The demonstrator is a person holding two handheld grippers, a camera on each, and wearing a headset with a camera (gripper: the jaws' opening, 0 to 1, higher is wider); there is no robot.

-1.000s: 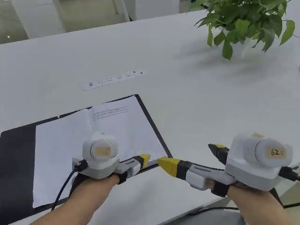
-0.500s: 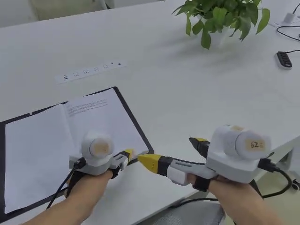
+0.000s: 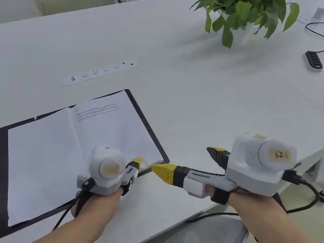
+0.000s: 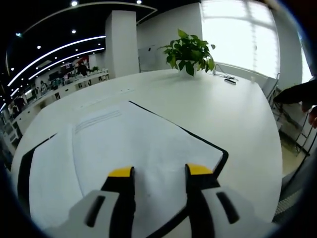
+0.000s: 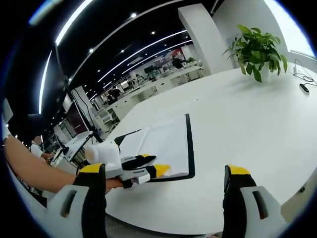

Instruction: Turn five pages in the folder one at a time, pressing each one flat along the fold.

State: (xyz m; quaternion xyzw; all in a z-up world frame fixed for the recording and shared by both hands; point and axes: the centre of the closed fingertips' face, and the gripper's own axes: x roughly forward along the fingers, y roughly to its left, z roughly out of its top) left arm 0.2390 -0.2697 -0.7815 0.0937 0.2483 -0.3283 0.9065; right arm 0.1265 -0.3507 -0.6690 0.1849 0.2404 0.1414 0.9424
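The folder (image 3: 143, 124) lies open at the table's front left, white pages on a black cover. It also shows as the folder (image 4: 148, 134) and the folder (image 5: 171, 141). My left gripper (image 3: 134, 167) hovers low over the near right corner of the right page, open, with nothing between its yellow tips; in its own view it is the left gripper (image 4: 159, 172). Just right of that corner, off the folder, my right gripper (image 3: 190, 162) stands wide open and points left. The right gripper (image 5: 165, 170) looks toward the left gripper (image 5: 143, 166).
A potted plant (image 3: 248, 15) stands at the back right, a white socket panel (image 3: 98, 72) lies beyond the folder, and a black power strip (image 3: 314, 59) lies at the far right. The table's front edge (image 3: 167, 223) runs just under both hands.
The head view has shifted. Both grippers keep about the same places by the folder's near right corner, and both remain open.
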